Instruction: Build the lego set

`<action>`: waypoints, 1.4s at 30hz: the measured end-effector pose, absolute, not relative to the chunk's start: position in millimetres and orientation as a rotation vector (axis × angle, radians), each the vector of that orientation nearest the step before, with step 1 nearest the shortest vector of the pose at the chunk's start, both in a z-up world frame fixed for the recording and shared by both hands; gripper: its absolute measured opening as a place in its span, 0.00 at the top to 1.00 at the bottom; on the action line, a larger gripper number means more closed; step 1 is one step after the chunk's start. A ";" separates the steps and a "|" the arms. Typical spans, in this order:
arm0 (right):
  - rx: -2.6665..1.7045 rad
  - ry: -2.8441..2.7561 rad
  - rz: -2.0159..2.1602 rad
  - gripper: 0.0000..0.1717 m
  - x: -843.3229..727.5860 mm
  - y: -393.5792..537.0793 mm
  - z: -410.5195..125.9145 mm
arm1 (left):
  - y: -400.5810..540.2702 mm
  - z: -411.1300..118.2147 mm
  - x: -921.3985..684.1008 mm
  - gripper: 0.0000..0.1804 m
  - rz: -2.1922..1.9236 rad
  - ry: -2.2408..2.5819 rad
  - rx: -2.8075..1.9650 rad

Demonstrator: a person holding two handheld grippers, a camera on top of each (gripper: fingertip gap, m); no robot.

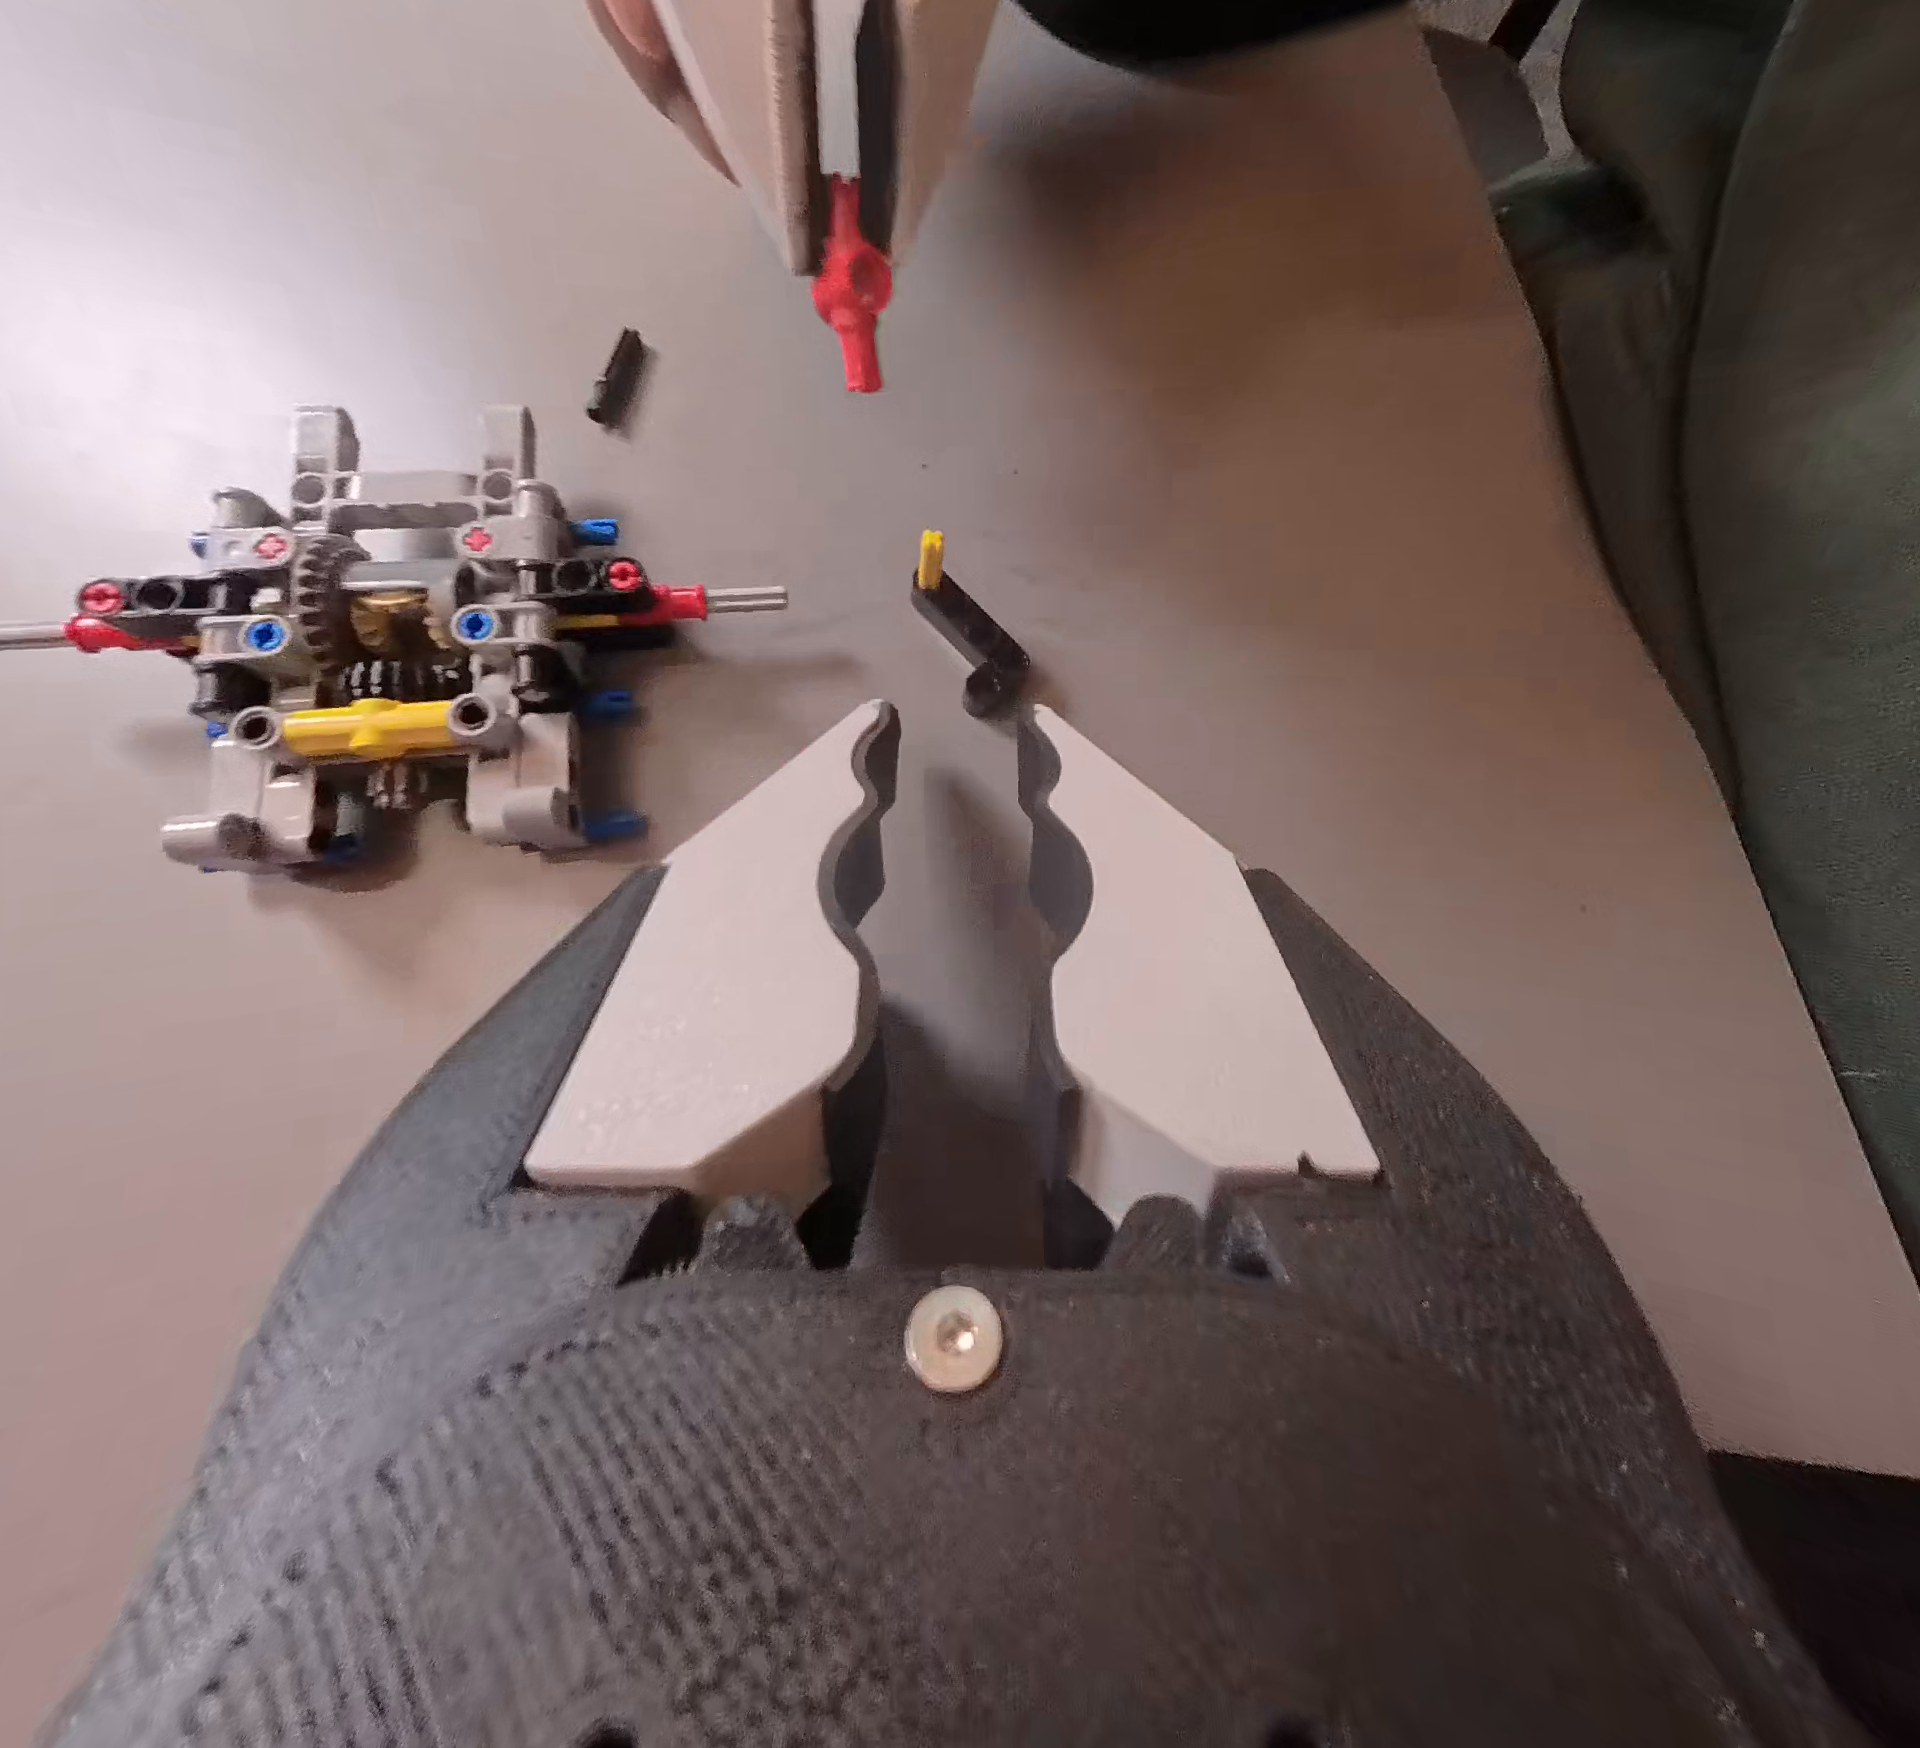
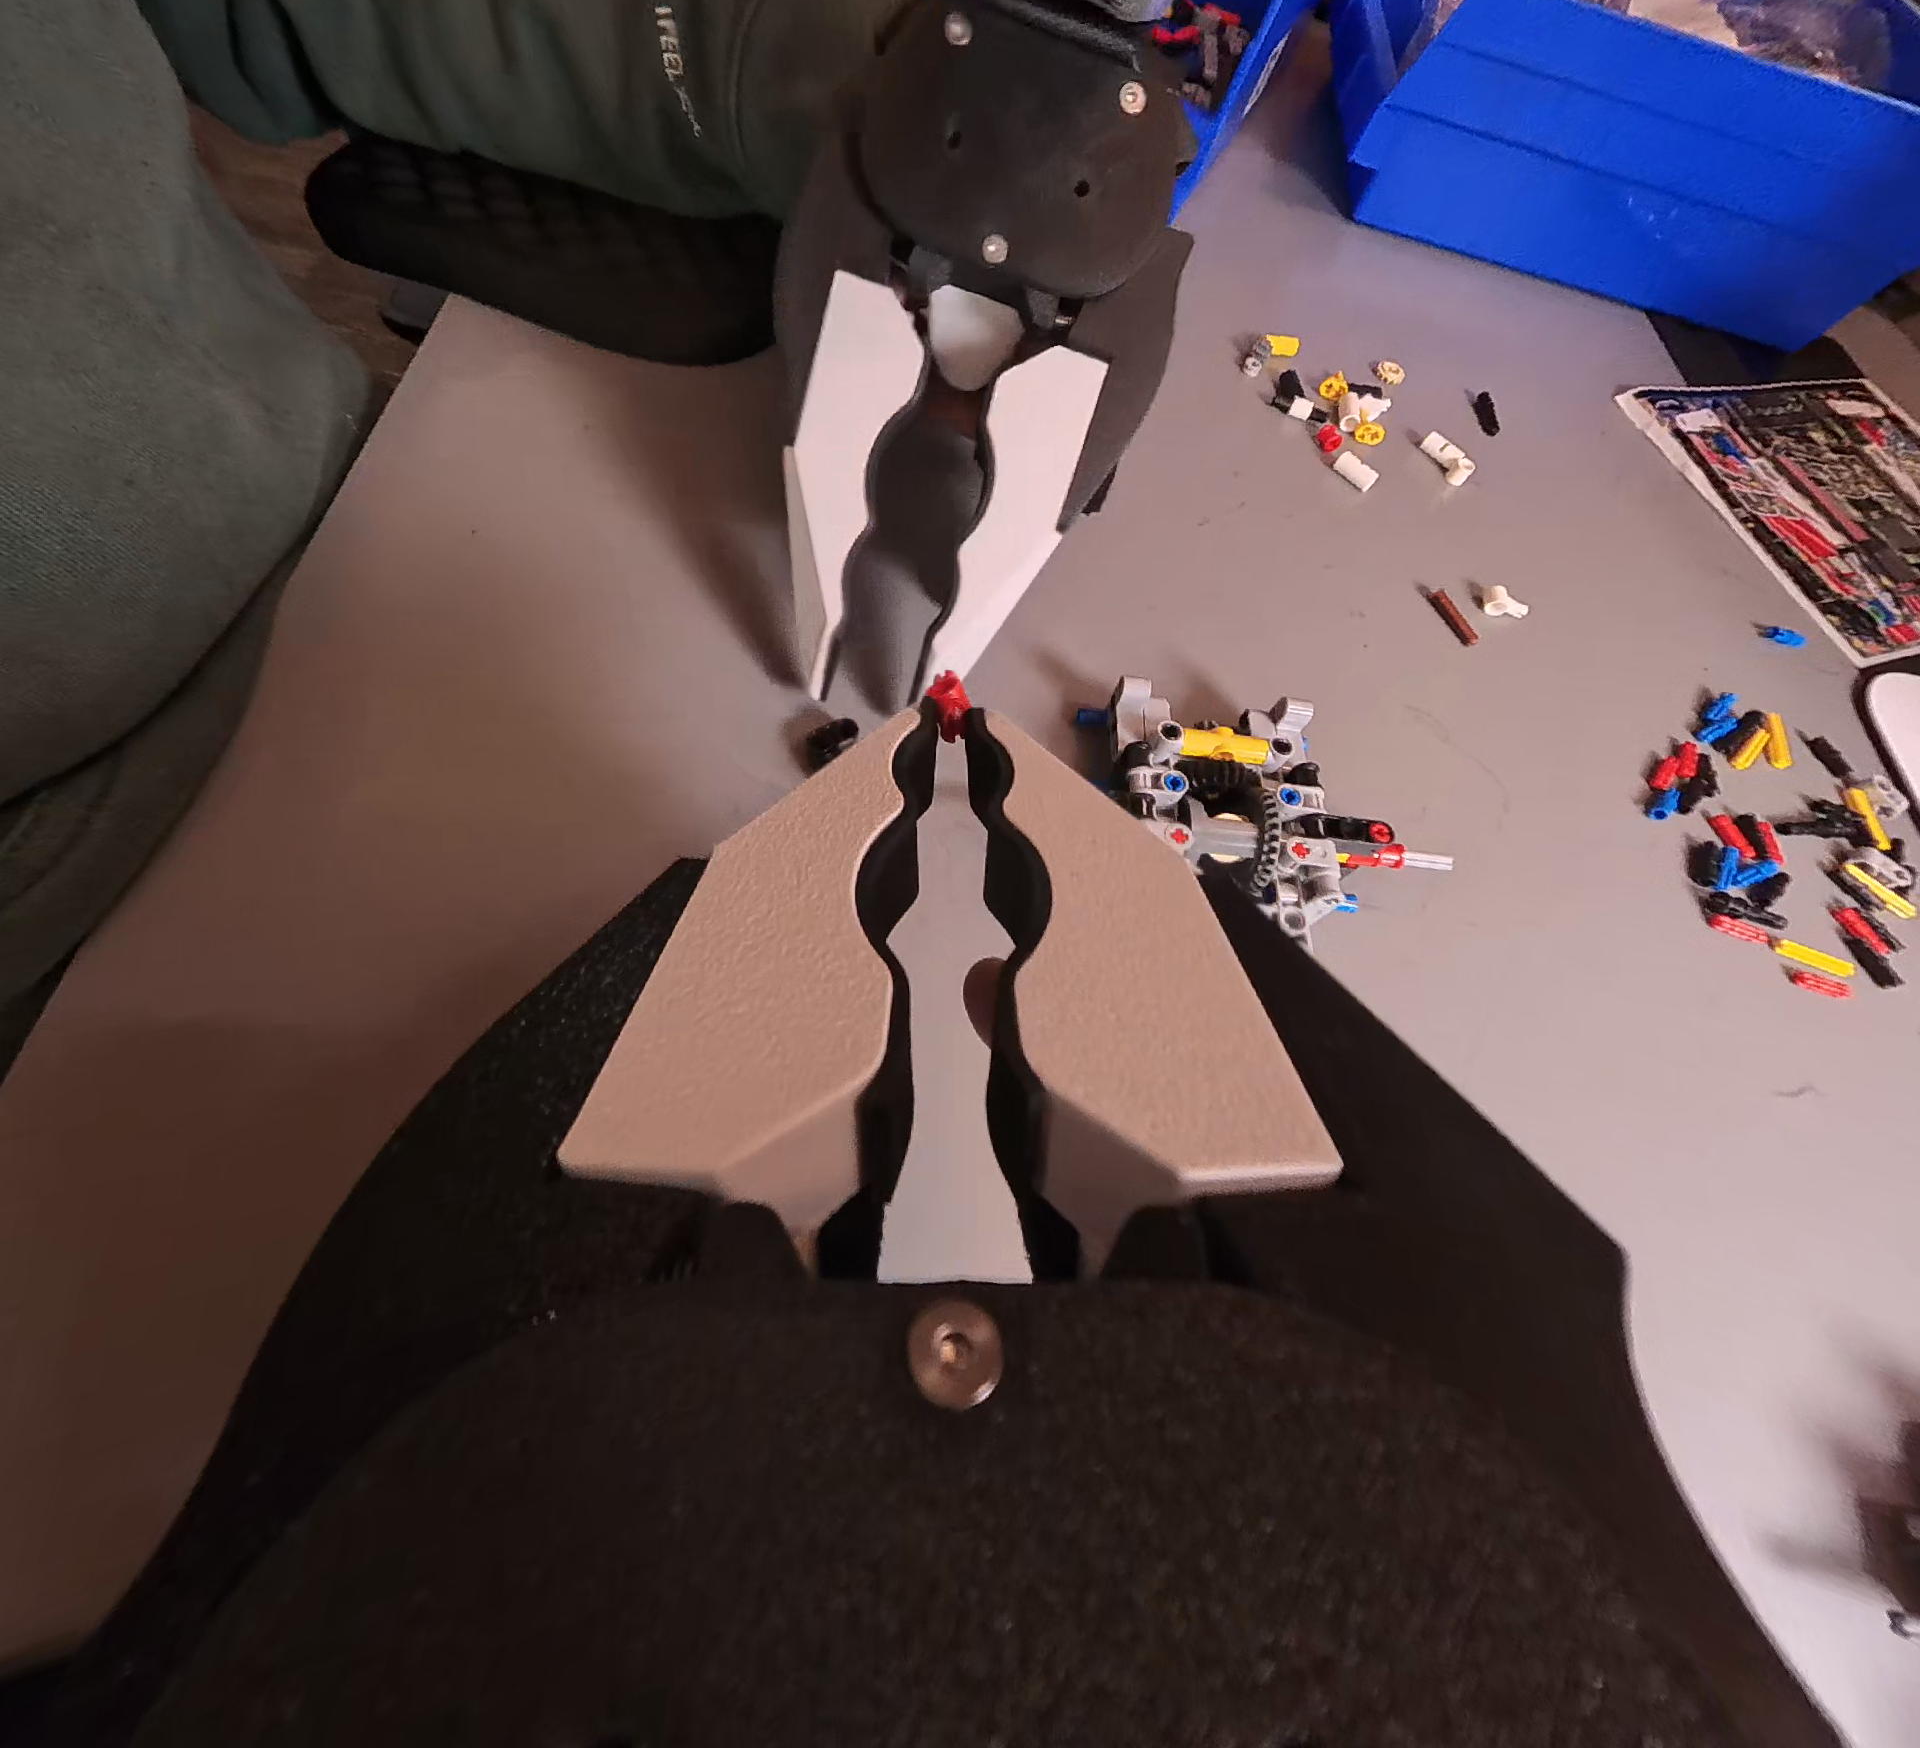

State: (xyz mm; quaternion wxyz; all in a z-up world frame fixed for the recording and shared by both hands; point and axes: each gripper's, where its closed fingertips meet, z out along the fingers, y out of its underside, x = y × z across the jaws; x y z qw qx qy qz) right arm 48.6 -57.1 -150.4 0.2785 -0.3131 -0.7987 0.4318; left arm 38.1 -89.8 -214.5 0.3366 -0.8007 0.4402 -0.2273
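Pinching a small, stiff, light red plastic connector pin [image 1: 854,285] by its shaft at upper centre, the right gripper [image 2: 943,722] fingers press it; left gripper [image 1: 961,711] fingers stand apart, empty, beside a bent black plastic beam [image 1: 971,633] on the grey surface [image 1: 1247,503].

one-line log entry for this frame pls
left gripper: open, by black bent beam | right gripper: shut on red connector | gear assembly: on table

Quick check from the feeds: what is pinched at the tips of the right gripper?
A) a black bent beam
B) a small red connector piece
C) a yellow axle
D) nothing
B: the right gripper has its fingertips closed on a small red connector piece, which sticks out beyond the tips in both views.
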 end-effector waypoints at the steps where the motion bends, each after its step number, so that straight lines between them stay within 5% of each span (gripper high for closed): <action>1: -0.845 -2.146 1.146 0.98 48.6 -55.7 -151.6 | -90.9 -218.1 39.2 0.88 -0.566 1.176 -2.098; 18: -0.852 -2.321 0.998 0.98 64.1 -62.8 -167.9 | -80.0 -220.7 67.8 0.96 -0.435 1.202 -2.063; 42: -0.707 -2.868 0.018 0.98 74.5 -59.3 -202.6 | -75.4 -219.3 74.2 0.97 -0.478 1.177 -2.055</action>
